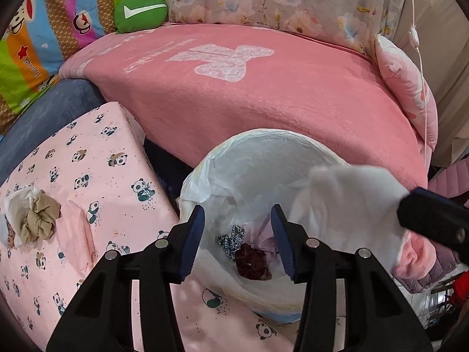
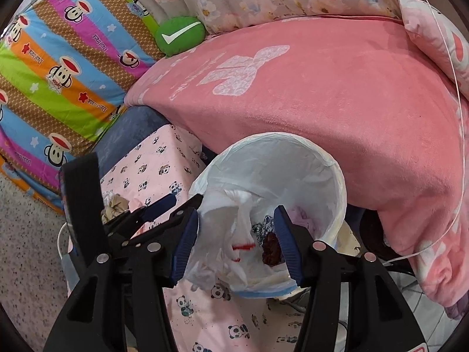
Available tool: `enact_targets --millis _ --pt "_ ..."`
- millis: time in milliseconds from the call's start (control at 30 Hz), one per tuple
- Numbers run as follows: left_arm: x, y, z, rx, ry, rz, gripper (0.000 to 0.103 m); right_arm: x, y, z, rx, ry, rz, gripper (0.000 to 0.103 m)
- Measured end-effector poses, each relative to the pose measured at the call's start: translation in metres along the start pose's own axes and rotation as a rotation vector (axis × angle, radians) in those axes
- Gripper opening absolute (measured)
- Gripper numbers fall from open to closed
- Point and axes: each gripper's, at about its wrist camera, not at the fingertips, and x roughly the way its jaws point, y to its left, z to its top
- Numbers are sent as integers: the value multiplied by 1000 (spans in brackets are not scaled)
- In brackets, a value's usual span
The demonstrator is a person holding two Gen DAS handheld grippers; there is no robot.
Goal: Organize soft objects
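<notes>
Pink blanket (image 1: 263,94); green cushion (image 1: 140,13); striped cartoon quilt (image 2: 58,67)

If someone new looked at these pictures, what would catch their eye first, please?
Probably the big pink blanket across the back, with a green cushion at its far left corner. In front stands a white bag-lined bin holding a dark red scrunchie, with white cloth draped into it.

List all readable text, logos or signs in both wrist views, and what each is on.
"Paul Frank": repeated on the striped cartoon quilt, running sideways along the stripes.
"Captain": a guess, small script on the badge under a monkey face on the same quilt.
White check mark, no letters: on the green cushion.
White lettering on the pink blanket beside its white bow figure: too faded and foreshortened to read.
Panda-print sheet: pictures only, no text.
</notes>
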Motion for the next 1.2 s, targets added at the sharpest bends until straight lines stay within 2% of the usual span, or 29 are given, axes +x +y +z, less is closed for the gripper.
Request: enact_targets --millis 167,267,467,600,833,967,1067,1100,1167,1200 --pt "-13 -14 -10 68 -40 -53 65 6 1 10 0 -4 0 55" --pt "-16 -25 -12 98 -52 -97 66 6 5 16 -10 -8 5 55" --pt "-17 -35 -12 90 -63 -187 66 5 5 22 -6 -20 11 55" --pt "-16 -36 -14 91 -65 -183 66 4 3 23 2 -26 11 55" --pt "-14 -20 -5 25 -76 -127 66 -1 3 20 -2 -23 36 55" --pt "-15 -17 4 48 -103 -95 66 -3 1 19 1 -6 74 55" --pt "-18 -16 8 66 -122 -111 65 -6 3 18 -4 -4 91 55" --pt "-19 -15 9 75 -131 -122 61 -9 2 19 -4 -7 100 55" --pt "-20 -17 11 94 -133 -164 32 -11 3 18 0 -11 105 55" --pt "-20 -18 12 100 -128 -181 24 -12 2 17 0 -14 104 55"
